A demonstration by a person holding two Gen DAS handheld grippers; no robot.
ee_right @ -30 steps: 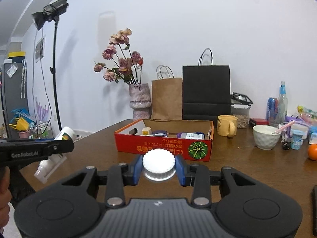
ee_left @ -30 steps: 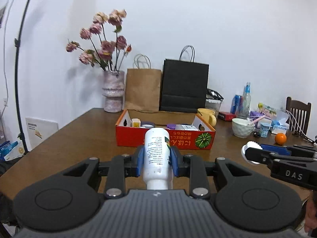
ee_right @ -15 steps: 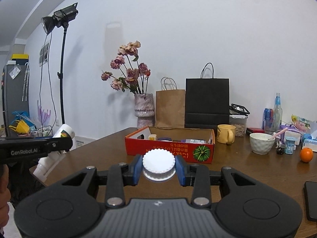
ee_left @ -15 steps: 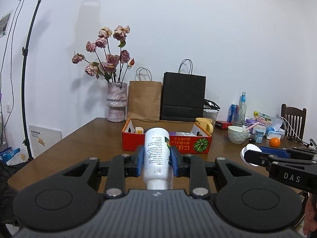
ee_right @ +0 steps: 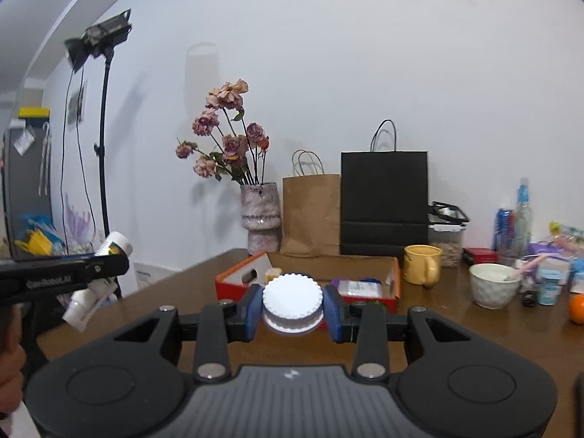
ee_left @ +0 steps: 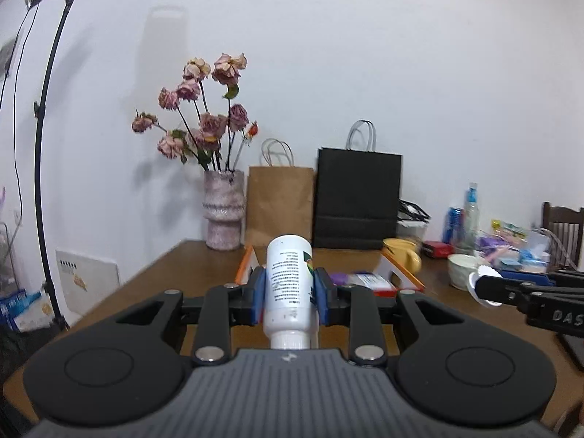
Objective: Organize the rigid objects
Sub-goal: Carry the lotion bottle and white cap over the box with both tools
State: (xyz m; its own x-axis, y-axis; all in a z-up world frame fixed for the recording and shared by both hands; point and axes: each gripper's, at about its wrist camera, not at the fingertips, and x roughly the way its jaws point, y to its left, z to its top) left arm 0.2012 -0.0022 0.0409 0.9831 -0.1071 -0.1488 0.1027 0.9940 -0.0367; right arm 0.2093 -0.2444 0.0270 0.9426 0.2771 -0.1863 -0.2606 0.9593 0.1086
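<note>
My left gripper (ee_left: pixel 290 292) is shut on a white bottle (ee_left: pixel 288 284) with a printed label, its neck toward the camera. It also shows at the left edge of the right wrist view, where the left gripper (ee_right: pixel 109 266) holds the bottle (ee_right: pixel 89 292) tilted. My right gripper (ee_right: pixel 292 308) is shut on a white ribbed cap (ee_right: pixel 292 301). In the left wrist view the right gripper (ee_left: pixel 487 288) reaches in from the right with the cap (ee_left: pixel 478 286). Ahead on the wooden table (ee_right: pixel 456 328) lies an open red cardboard box (ee_right: pixel 237 284) with several small items, partly hidden behind both grippers' fingers.
Behind the red box (ee_left: pixel 399 273) stand a vase of dried flowers (ee_right: pixel 260 215), a brown paper bag (ee_right: pixel 310 215) and a black paper bag (ee_right: pixel 383 200). A yellow mug (ee_right: pixel 419 264), white bowl (ee_right: pixel 492 288), orange (ee_right: pixel 576 308) and bottles crowd the right. A light stand (ee_right: pixel 104 146) rises at the left.
Both grippers drew back from the red box, then came closer and higher; the box now sits lower, behind the fingers. Both grips are unchanged.
</note>
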